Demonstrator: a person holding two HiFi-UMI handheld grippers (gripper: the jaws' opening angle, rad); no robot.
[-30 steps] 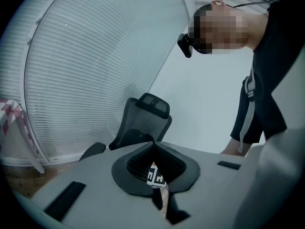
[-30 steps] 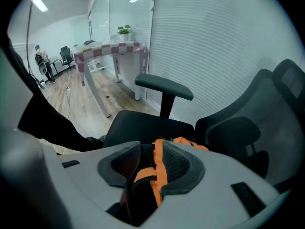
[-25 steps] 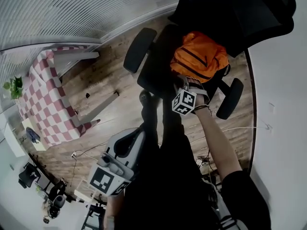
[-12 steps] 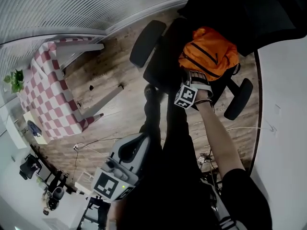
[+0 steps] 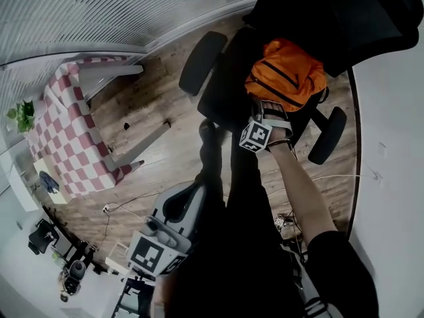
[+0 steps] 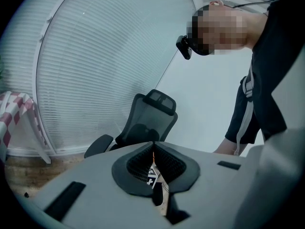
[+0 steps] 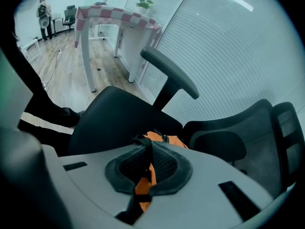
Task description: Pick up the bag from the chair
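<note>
Our left gripper hangs close to our legs, well short of the chair, its jaws together with nothing between them. Farther out, our right gripper reaches down to the chair's seat; its jaws have just been closing and now pinch a fold of the orange bag, which lies against the chair's backrest. Beyond the chair stand a checked-cloth table and white blinds.
</note>
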